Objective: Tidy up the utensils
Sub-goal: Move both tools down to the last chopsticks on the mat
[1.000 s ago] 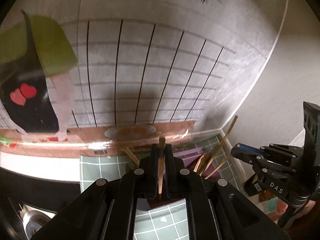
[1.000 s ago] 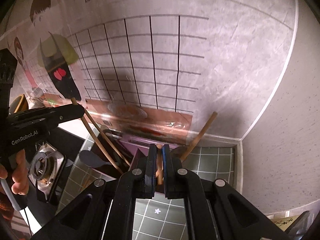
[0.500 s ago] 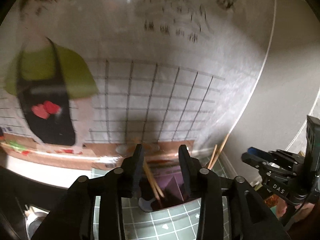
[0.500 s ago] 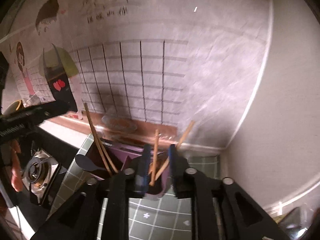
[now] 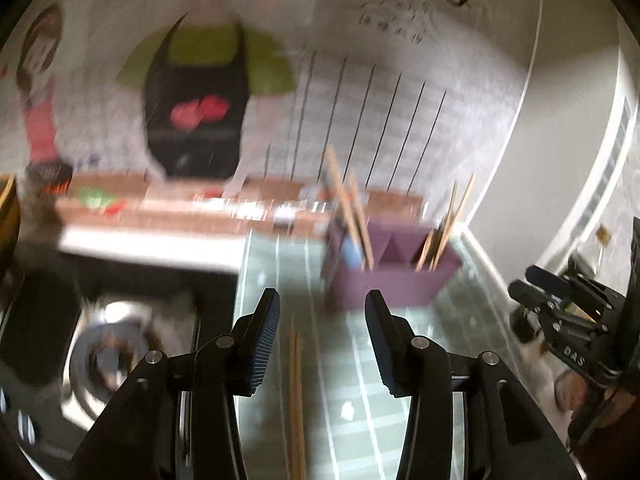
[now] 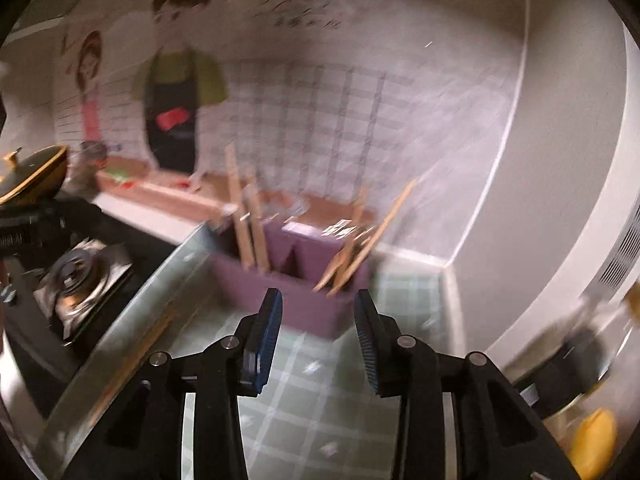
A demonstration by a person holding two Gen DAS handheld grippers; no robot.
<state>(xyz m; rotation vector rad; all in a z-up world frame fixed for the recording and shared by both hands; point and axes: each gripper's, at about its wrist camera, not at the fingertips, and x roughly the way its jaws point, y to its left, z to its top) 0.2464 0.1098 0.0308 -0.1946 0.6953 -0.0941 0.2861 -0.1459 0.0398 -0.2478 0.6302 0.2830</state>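
Stove burner (image 5: 106, 354): lower left of the left wrist view, dark cooktop around it; blurred, no pan seen on it. In the right wrist view it sits at centre left, with a dark yellow-rimmed pot lid (image 6: 34, 172) above it.
Loose chopsticks (image 5: 296, 392): a pale wooden pair flat on the green tiled mat (image 5: 360, 420), lower centre, seen between the left fingers but below them, not touched. My guess: next in line for sorting.
Left gripper (image 5: 320, 340): jaws apart and opening, nothing between the pads; aimed down toward the mat.
Purple holder (image 5: 384, 276): centre right of the left view, a divided box on the mat against the back wall. Placed at the counter's far corner, probably to keep the work area free.
Sorted chopsticks (image 5: 352, 220): one bundle stands leaning in the left compartment, another (image 5: 444, 236) in the right; they lean because the box is shorter than they are.
Right gripper (image 6: 318, 332): lower centre of its own view, jaws apart and opening, empty; the holder (image 6: 304, 304) lies just beyond its tips. In the left view its body appears at far right.
Wall sticker (image 5: 196, 96): cartoon cook in green shirt and black apron with red hearts; handwriting-style characters upper right, too smeared to read.
Writing: "DAS" on the right gripper's body (image 5: 572, 360) in the left view. Lettering on the other gripper at the left edge of the right view is blurred beyond reading.
Yellow object (image 6: 592, 440): lower right corner, unidentifiable.
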